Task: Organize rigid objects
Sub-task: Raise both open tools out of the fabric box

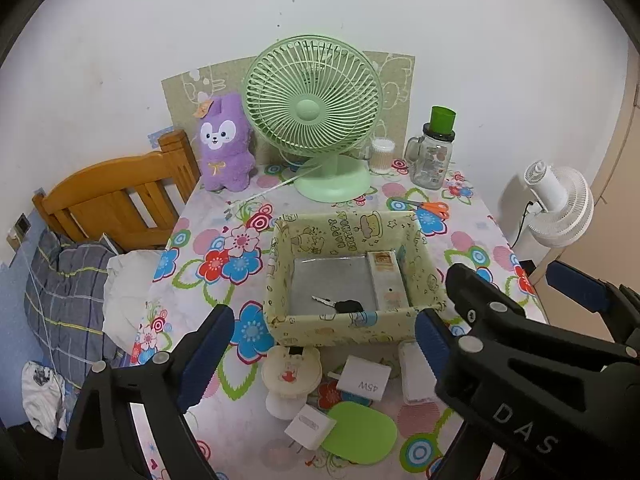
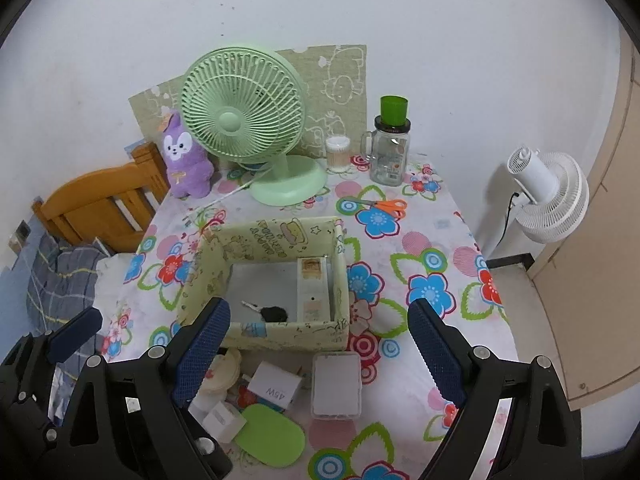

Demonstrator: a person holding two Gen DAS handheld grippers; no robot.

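Observation:
A pale yellow-green storage box (image 1: 344,330) (image 2: 280,338) stands mid-table and holds a black-headed key (image 1: 344,306) (image 2: 272,313) and a long white case (image 1: 386,280) (image 2: 312,288). In front of it lie a cream bear-shaped item (image 1: 290,376), a white 45W charger (image 1: 364,378) (image 2: 276,390), a small white plug (image 1: 310,426) (image 2: 224,420), a green oval (image 1: 360,432) (image 2: 270,432) and a clear plastic box (image 2: 336,386) (image 1: 414,376). My left gripper (image 1: 320,356) is open and empty above these items. My right gripper (image 2: 320,352) is open and empty over the clear box.
A green desk fan (image 1: 316,116), purple plush (image 1: 224,148), cotton-swab jar (image 1: 382,156), glass mug jar with green cup (image 1: 434,152) and orange scissors (image 1: 428,206) sit at the table's back. A wooden bed (image 1: 112,200) is left; a white fan (image 1: 560,204) stands right.

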